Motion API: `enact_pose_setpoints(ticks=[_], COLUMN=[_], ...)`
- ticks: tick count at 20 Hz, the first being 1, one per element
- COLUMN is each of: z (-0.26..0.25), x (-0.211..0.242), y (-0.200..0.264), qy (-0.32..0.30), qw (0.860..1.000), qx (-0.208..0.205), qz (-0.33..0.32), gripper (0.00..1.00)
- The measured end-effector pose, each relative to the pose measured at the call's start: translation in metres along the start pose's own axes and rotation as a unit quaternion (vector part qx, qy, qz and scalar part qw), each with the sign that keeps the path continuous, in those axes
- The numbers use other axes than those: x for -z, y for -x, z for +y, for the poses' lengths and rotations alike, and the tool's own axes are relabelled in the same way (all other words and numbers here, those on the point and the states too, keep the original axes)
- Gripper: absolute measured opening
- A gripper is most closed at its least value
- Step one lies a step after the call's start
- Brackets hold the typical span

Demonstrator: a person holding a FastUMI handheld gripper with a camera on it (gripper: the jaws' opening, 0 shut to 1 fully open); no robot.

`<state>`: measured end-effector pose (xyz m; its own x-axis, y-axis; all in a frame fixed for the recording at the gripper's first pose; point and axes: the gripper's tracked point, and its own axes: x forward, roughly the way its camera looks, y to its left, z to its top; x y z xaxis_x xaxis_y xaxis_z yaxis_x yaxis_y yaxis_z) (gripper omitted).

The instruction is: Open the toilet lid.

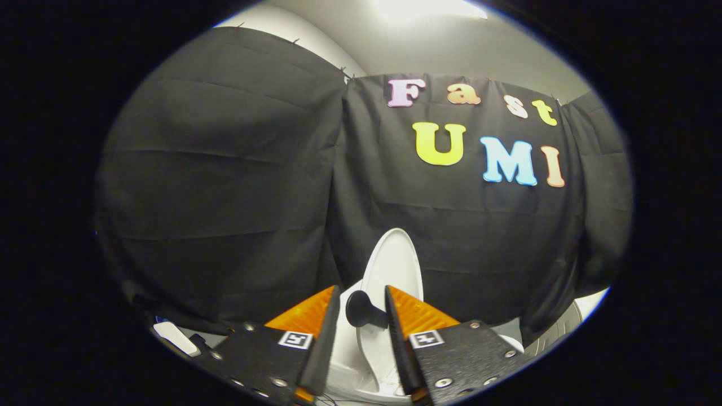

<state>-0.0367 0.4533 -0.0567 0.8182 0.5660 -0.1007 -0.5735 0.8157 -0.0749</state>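
Observation:
The white toilet lid (395, 262) stands raised, nearly upright, against the black cloth wall just beyond my fingers. A black knob handle (359, 309) sticks out from the lid's lower part and sits between my two fingers. Its stem runs up against the right finger (420, 316), while a strip of white shows between the knob and the left finger (307, 313). My gripper (362, 288) is open, its jaws a knob's width and a little more apart. Below the handle, the white toilet body (361, 361) shows between the fingers.
Black cloth (225, 186) hangs close behind the toilet and wraps around both sides. A small white object (175, 337) lies low on the left. Another white, rounded fixture (564, 327) shows low on the right, past the cloth's edge.

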Motion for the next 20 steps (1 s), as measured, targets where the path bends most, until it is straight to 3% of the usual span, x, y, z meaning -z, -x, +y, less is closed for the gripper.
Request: enact_pose_setpoints(ticks=[3, 11, 14, 16, 20], z=[-0.012, -0.114, -0.162, -0.204, -0.273], x=[-0.037, -0.106, -0.107, -0.101, -0.064], y=[0.013, 0.059, 0.083, 0.105, 0.146], qy=[0.019, 0.032, 0.028, 0.049, 0.062], qw=[0.999, 0.994, 0.993, 0.991, 0.988], qx=[-0.022, 0.014, 0.034, 0.068, 0.122], qz=[-0.032, -0.105, -0.106, -0.101, -0.076], gripper=[0.95, 0.95, 0.95, 0.95, 0.95])
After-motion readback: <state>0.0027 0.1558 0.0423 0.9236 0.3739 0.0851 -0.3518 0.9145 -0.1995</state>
